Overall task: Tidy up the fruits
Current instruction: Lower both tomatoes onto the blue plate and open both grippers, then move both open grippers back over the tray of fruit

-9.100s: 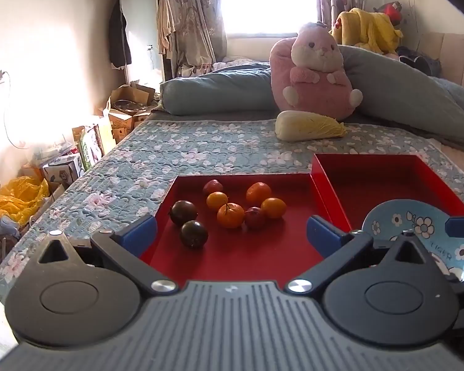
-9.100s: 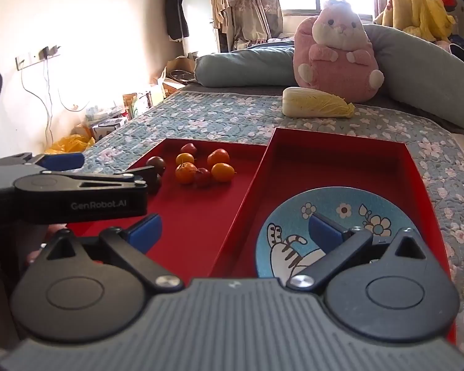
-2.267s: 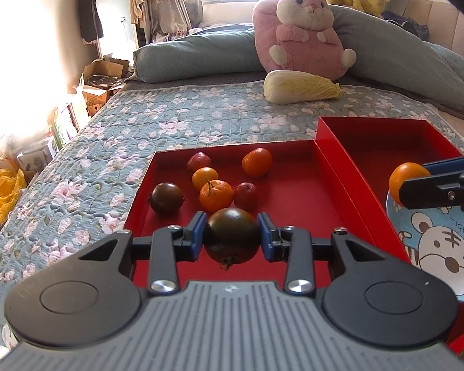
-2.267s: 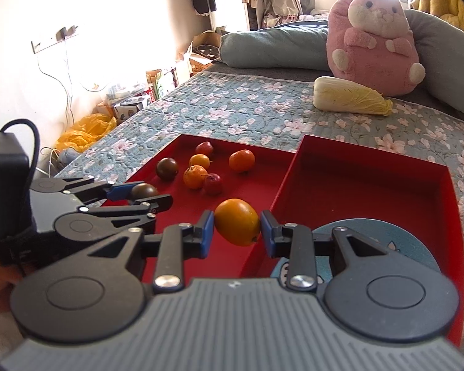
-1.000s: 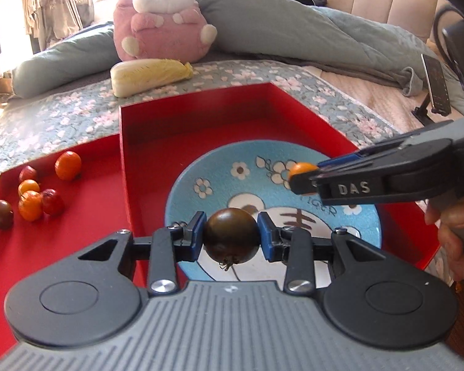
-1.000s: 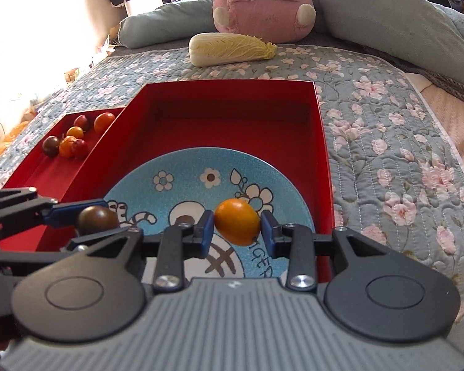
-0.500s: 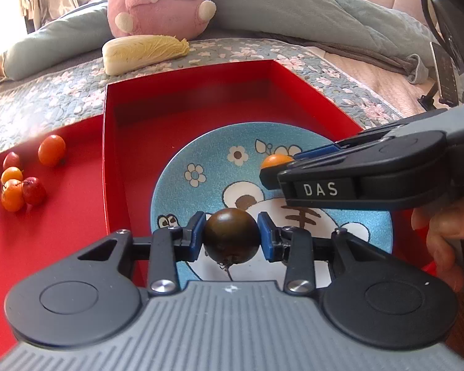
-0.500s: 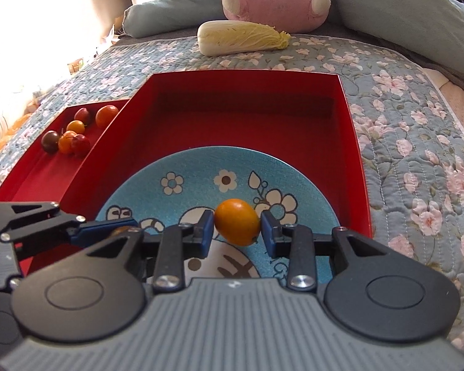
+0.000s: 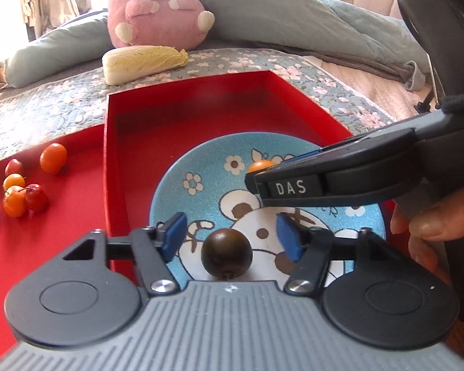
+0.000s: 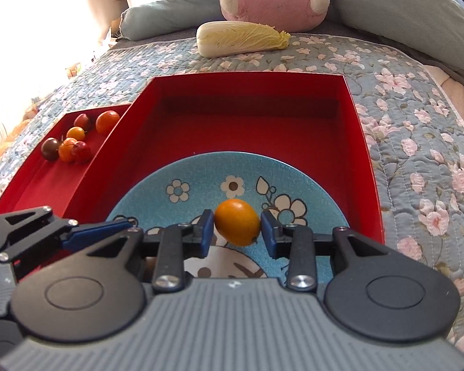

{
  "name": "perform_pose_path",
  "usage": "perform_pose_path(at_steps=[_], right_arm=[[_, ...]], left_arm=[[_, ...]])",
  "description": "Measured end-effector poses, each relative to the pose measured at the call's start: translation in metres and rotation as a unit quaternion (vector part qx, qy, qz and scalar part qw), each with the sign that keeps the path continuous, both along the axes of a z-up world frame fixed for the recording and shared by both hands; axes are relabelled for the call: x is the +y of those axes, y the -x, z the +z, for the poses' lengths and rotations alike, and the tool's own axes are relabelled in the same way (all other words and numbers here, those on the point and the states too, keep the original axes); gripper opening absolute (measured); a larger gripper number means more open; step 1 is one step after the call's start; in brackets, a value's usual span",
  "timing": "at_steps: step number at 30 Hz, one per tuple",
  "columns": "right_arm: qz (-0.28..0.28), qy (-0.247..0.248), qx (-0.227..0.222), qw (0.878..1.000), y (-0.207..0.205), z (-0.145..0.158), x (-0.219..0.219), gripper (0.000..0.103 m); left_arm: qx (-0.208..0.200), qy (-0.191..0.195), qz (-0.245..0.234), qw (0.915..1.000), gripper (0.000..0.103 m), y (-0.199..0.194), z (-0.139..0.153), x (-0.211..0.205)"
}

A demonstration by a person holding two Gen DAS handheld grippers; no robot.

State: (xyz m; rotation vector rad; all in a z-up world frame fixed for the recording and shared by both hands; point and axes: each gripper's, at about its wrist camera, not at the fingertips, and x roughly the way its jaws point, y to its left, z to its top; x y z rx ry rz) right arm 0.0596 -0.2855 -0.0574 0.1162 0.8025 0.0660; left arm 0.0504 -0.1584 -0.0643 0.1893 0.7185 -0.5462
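Observation:
A blue cartoon plate [image 9: 201,167] [image 10: 157,191] lies in the right red tray [image 9: 201,99] [image 10: 247,92]. My left gripper [image 9: 229,235] is open over the plate, and a dark brown fruit [image 9: 226,257] rests free on the plate between its blue pads. My right gripper [image 10: 237,232] holds an orange fruit [image 10: 237,222] just above the plate; its jaws look slightly parted, so the grip is unclear. That fruit also shows in the left wrist view [image 9: 261,165]. Several small orange, red and dark fruits [image 9: 15,185] [image 10: 74,142] lie in the left red tray [image 9: 46,232].
Both trays sit on a floral quilted bed [image 10: 417,123]. A napa cabbage [image 9: 142,61] [image 10: 241,38] and a pink plush rabbit [image 9: 157,9] lie behind the trays. A grey duvet [image 9: 294,21] runs along the back. The person's hand [image 9: 433,216] holds the right gripper.
My left gripper has opened and let go of the dark fruit, which now rests on the plate. My right gripper has come lower over the plate and its jaws have loosened around the orange fruit.

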Motion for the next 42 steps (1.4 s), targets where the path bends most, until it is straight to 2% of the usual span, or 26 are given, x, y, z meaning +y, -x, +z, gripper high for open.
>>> perform_pose_path(at_steps=[6, 20, 31, 42], right_arm=[[-0.007, 0.001, -0.022, 1.0, 0.007, 0.01, 0.002, 0.048], [0.0, -0.004, -0.061, 0.998, 0.019, 0.042, 0.02, 0.049], [0.027, -0.008, -0.079, 0.996, 0.02, 0.061, 0.055, 0.05], [0.077, -0.004, -0.093, 0.993, 0.016, 0.077, 0.1, 0.05]], left_arm=[[-0.003, 0.018, 0.005, 0.9998, 0.072, 0.002, 0.01, 0.01], [-0.04, 0.046, 0.017, 0.998, 0.072, 0.021, 0.044, 0.049], [-0.061, 0.049, 0.089, 0.993, 0.072, 0.01, 0.062, 0.114], [-0.079, 0.025, 0.183, 0.9795, 0.072, -0.01, 0.06, 0.165]])
